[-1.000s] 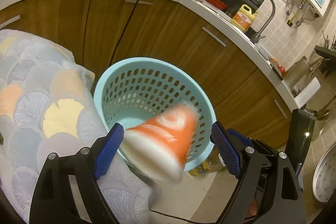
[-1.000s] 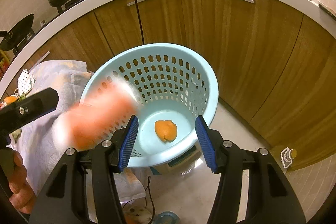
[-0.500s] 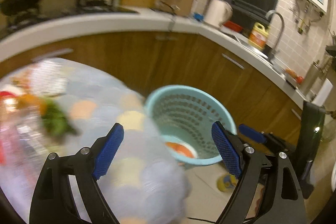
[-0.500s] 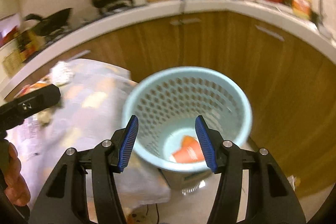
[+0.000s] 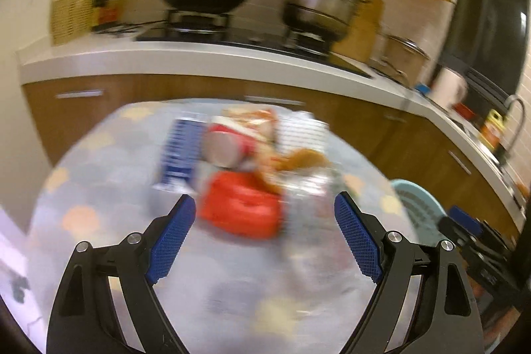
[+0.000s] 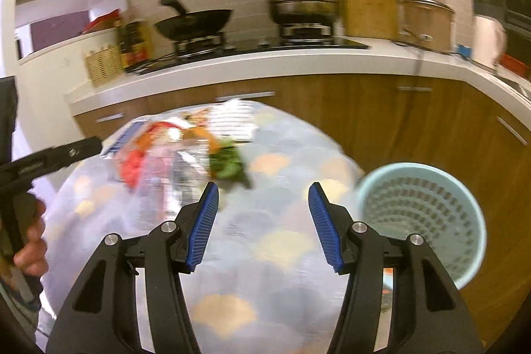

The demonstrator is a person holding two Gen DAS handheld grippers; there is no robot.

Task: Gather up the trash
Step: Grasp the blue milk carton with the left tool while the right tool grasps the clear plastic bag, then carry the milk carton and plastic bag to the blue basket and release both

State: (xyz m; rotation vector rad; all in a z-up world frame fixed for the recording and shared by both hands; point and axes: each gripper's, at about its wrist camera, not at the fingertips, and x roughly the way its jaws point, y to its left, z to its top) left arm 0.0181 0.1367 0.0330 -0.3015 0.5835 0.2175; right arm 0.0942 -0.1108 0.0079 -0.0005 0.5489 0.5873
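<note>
Left wrist view: left gripper (image 5: 262,221) is empty, jaws wide apart. A second ago an orange cup was dropping from it into the basket (image 5: 418,204); now the basket sits off past the right jaw, and the trash pile is dead ahead. The red wrapper (image 5: 240,208) lies just beyond the gap, blurred.

Right wrist view: right gripper (image 6: 264,218) is also empty, jaws half spread. It has swung off the basket (image 6: 421,211), now outside the right jaw. Green scraps (image 6: 229,166) sit ahead of the left jaw on the table (image 6: 265,254).

Drop looks done; both are lining up for the next pick.
</note>
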